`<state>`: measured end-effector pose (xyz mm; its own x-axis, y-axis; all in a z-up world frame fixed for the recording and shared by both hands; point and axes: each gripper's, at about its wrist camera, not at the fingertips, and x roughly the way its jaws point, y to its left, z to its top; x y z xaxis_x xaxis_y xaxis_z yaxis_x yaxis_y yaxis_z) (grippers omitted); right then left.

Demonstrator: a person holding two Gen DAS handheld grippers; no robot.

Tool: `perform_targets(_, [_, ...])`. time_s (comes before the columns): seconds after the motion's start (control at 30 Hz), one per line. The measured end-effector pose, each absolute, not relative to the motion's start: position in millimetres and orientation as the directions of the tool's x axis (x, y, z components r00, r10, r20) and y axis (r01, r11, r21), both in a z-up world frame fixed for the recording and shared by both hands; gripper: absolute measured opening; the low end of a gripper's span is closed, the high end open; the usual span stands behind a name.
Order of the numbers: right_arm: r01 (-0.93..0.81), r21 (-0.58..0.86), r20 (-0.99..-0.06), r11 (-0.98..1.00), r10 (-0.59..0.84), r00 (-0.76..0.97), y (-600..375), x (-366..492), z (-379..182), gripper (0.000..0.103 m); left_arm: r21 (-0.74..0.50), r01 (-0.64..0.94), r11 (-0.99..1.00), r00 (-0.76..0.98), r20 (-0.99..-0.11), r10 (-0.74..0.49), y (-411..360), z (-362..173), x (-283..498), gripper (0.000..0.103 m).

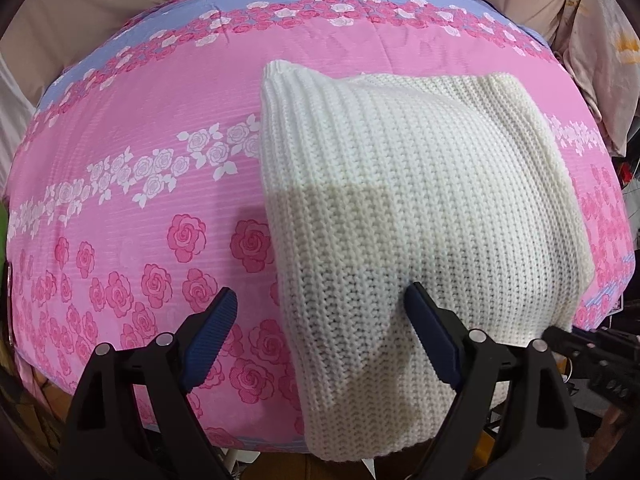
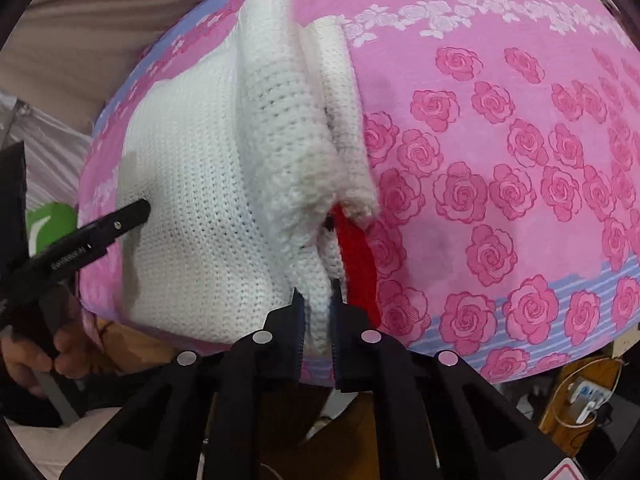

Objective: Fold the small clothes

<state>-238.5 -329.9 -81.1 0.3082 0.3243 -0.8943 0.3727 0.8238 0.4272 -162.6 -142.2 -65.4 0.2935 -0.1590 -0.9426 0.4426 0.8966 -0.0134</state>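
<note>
Notably, no legible writing; right gripper [image 2: 318, 312] clenched on white knit sweater [image 2: 200, 200]; left gripper [image 1: 320, 316] released.

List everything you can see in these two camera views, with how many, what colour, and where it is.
knit sweater: one, cream white, folded on the near part of the bed, its near edge hanging over the side
red knit part: one, red, showing at the sweater's open edge in the right wrist view
quilt: one, pink with rose print and lilac bands, covering the bed
green object: one, green, beyond the bed's left edge, unclear what it is
charger with cable: one, white, lower right below the bed
left tool: one, black with blue pads, open, one finger on the sweater
right tool: one, black, shut on the sweater's near edge
</note>
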Motion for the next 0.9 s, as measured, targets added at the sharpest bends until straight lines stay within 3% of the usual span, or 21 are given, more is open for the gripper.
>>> perform_targets(0.03, [0.367,0.428,-0.893,0.826,0.324,0.314,-332,-238,-72,0.016,-0.037,0.431,0.902,0.291,-0.940,-0.178,-139,-63,-162,0.084])
perform_targets(0.2, [0.327,0.411,-0.853,0.851,0.233,0.467,-347,-224,-24,0.069,-0.273,0.305,0.912,0.232,-0.908,-0.349,-115,-59,-147,0.087])
perform_targets(0.33, [0.325,0.438,-0.850,0.838,0.267,0.455,-357,-188,-43,0.073,-0.321,0.227,0.919,0.195,-0.910,-0.366,-115,-76,-132,0.087])
perform_targets(0.57, [0.372,0.549,-0.828,0.748,0.426,0.365,-358,-155,-104,0.074,-0.285,0.274,0.918,0.204,-0.916,-0.345,-139,-88,-126,0.090])
perform_targets(0.77, [0.352,0.573,-0.810,0.740,0.448,0.379,-357,-148,-107,0.081,-0.327,0.250,0.911,0.174,-0.911,-0.375,-142,-101,-115,0.096])
perform_targets(0.9, [0.347,0.564,-0.815,0.749,0.438,0.380,-352,-144,-106,0.077,-0.402,0.221,0.889,0.123,-0.892,-0.434,-139,-109,-110,0.093])
